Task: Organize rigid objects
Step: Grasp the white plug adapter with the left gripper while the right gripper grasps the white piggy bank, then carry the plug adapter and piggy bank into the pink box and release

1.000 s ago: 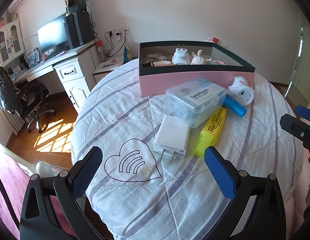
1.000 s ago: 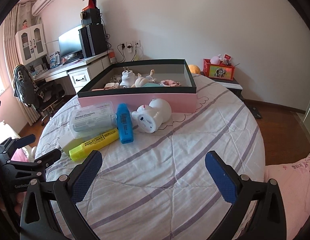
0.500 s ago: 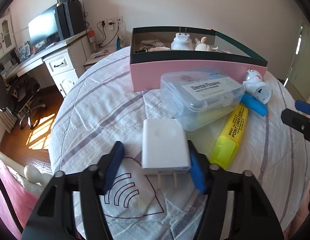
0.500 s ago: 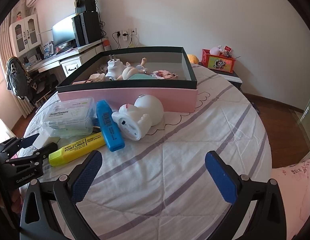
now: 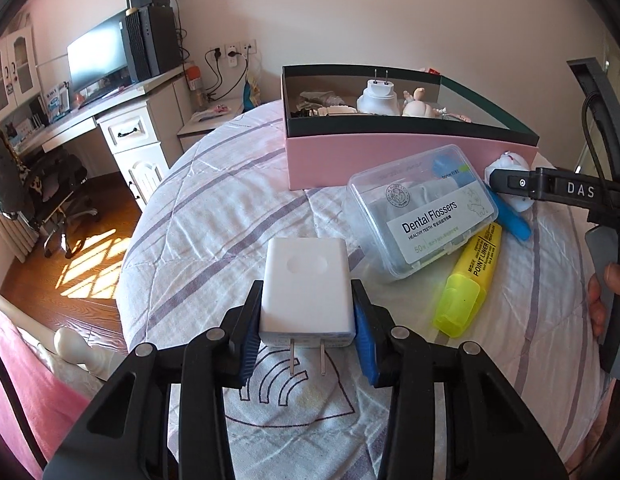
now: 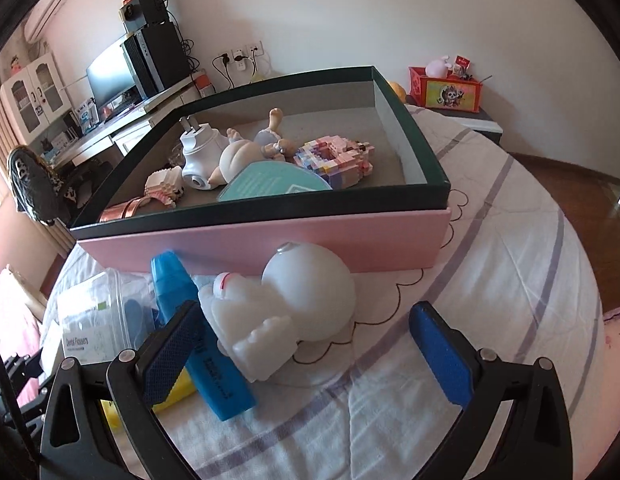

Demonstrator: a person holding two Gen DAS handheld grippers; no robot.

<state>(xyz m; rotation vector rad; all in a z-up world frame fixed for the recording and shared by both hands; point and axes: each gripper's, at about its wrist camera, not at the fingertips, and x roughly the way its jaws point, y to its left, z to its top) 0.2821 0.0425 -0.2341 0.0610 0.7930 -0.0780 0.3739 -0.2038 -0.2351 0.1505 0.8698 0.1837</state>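
Note:
My left gripper (image 5: pixel 304 334) is shut on a white plug adapter (image 5: pixel 306 288), its prongs pointing back at the camera. Beside it lie a clear dental flossers box (image 5: pixel 424 208), a yellow highlighter (image 5: pixel 468 280) and a blue highlighter (image 5: pixel 508 216). The right gripper (image 6: pixel 310 344) stands open over a white figurine with a round head (image 6: pixel 294 308), its left pad close to the blue highlighter (image 6: pixel 202 340). Behind stands the pink box with a dark rim (image 6: pixel 270 236), holding another white plug, a doll and block models.
All this lies on a round bed with a striped white cover (image 5: pixel 214 216). A desk with a monitor (image 5: pixel 98 60) and an office chair (image 5: pixel 50 184) stand at the left, over a wooden floor. A red tin (image 6: pixel 446 88) sits on a low stand behind the box.
The left gripper came forward and shut on the white adapter. The right gripper moved in toward the white figurine and the pink box, staying open.

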